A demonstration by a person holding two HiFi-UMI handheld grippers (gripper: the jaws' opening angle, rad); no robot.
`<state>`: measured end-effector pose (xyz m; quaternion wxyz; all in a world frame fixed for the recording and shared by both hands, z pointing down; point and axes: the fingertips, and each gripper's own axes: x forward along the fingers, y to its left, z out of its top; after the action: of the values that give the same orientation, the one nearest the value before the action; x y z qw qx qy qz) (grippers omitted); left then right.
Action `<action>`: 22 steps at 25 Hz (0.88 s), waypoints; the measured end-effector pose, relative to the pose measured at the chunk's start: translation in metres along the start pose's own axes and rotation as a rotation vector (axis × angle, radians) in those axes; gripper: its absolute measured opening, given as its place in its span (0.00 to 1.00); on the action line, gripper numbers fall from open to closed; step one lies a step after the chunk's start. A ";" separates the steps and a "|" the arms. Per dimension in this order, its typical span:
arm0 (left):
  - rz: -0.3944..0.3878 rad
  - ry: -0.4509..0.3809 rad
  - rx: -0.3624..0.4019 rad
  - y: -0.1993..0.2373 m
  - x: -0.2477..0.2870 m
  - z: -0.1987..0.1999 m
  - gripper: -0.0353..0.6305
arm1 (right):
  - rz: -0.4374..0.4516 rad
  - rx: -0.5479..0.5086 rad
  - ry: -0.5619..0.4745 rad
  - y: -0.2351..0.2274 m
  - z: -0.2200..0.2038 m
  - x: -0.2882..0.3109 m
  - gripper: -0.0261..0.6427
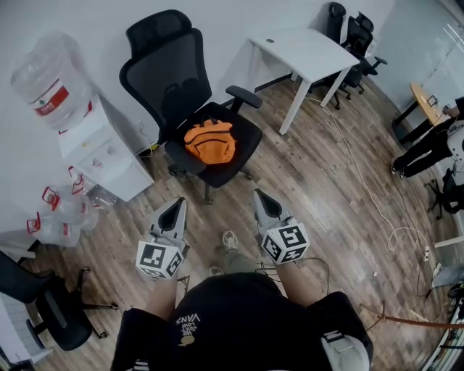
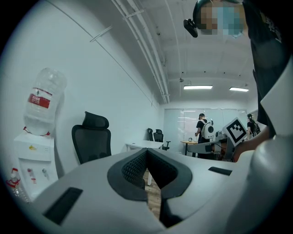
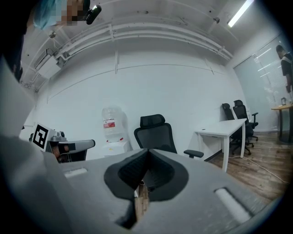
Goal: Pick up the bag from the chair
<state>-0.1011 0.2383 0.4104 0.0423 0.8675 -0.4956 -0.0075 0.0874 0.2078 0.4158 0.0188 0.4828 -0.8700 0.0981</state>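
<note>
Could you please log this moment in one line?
orange bag: on office chair | left gripper: shut, empty | right gripper: shut, empty

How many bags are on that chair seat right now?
1: the orange bag lies on the seat of the black office chair. No other bag shows; its underside is hidden.

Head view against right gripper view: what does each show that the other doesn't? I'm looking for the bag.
Only the head view shows the orange fabric bag lying on the black mesh office chair, and the spare clear water bottles.

Only the right gripper view shows the white ceiling pipes and a strip light. The bag's spot is hidden behind the right tool, whose jaws are shut and empty.

Both views show that chair, the white desk, the white water dispenser and the left tool.
</note>
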 end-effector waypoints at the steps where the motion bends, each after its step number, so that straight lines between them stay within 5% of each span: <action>1: 0.001 0.002 0.001 0.002 0.004 0.001 0.05 | 0.001 0.001 0.001 -0.002 0.001 0.004 0.04; 22: 0.087 0.003 0.016 0.061 0.112 0.010 0.05 | 0.069 0.007 0.022 -0.077 0.016 0.116 0.04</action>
<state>-0.0968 0.1101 0.4083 0.0361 0.8454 -0.5328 -0.0004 0.0918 0.0678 0.4263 0.0234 0.4512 -0.8857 0.1070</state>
